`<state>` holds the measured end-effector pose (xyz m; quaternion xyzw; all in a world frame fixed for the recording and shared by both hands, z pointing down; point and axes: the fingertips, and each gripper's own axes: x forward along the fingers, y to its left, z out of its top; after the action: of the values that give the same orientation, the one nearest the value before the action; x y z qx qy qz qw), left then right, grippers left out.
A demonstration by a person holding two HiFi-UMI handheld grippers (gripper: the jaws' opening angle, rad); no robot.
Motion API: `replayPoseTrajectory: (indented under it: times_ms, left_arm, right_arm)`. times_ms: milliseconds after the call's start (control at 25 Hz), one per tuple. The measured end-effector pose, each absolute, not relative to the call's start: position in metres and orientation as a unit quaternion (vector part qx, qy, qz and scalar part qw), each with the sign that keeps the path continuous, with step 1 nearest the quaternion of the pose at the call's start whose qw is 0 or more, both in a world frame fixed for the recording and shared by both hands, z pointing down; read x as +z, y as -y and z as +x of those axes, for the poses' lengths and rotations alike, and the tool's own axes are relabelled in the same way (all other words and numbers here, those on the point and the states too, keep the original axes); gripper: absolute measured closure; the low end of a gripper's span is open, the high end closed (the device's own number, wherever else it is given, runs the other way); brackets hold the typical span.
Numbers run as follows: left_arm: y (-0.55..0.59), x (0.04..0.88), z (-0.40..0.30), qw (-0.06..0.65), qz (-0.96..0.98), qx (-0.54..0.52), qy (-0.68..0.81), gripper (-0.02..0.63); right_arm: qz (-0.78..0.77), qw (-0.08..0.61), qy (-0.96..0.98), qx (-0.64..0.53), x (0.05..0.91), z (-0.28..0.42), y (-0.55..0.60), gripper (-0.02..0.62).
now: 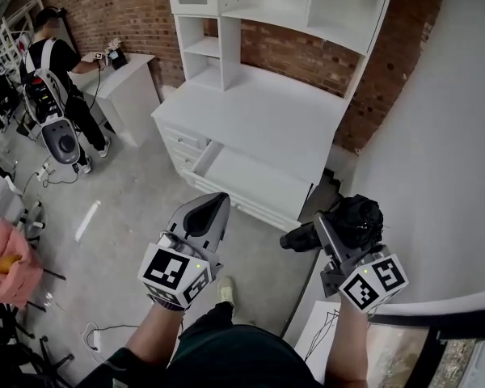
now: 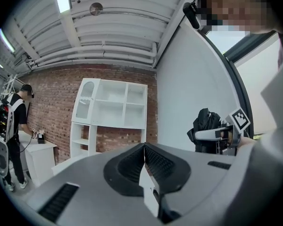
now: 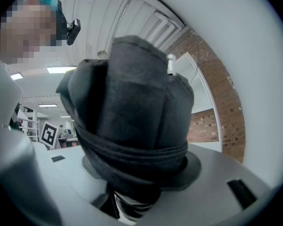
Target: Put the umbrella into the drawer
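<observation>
A folded black umbrella (image 1: pixel 343 223) is clamped crosswise in my right gripper (image 1: pixel 333 234), its bundled fabric filling the right gripper view (image 3: pixel 132 121). My left gripper (image 1: pixel 212 211) is shut with nothing between its pads, which meet in the left gripper view (image 2: pixel 144 147). The white cabinet's top drawer (image 1: pixel 250 180) stands pulled out and looks bare inside, just beyond both grippers. The umbrella (image 2: pixel 206 128) also shows at the right of the left gripper view.
The white cabinet (image 1: pixel 271 111) has a shelf unit (image 1: pixel 275 6) on top, against a brick wall. A white wall (image 1: pixel 444 152) runs along the right. A person (image 1: pixel 56 87) stands at a small white table (image 1: pixel 129 87) far left. Cables lie on the grey floor (image 1: pixel 121 217).
</observation>
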<state>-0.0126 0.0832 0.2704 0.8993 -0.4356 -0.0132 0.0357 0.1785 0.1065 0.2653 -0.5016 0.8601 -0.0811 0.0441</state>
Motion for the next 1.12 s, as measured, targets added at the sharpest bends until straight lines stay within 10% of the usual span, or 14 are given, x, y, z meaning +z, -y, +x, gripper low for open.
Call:
replayPoseTrajectory:
  times_ms: [1120]
  left_arm:
    - [0.151, 0.345, -0.018, 0.096, 0.918, -0.007, 0.384, 0.6]
  right_arm:
    - [-0.482, -0.067, -0.867, -0.113, 0.35, 0.126, 0.146, 0.367]
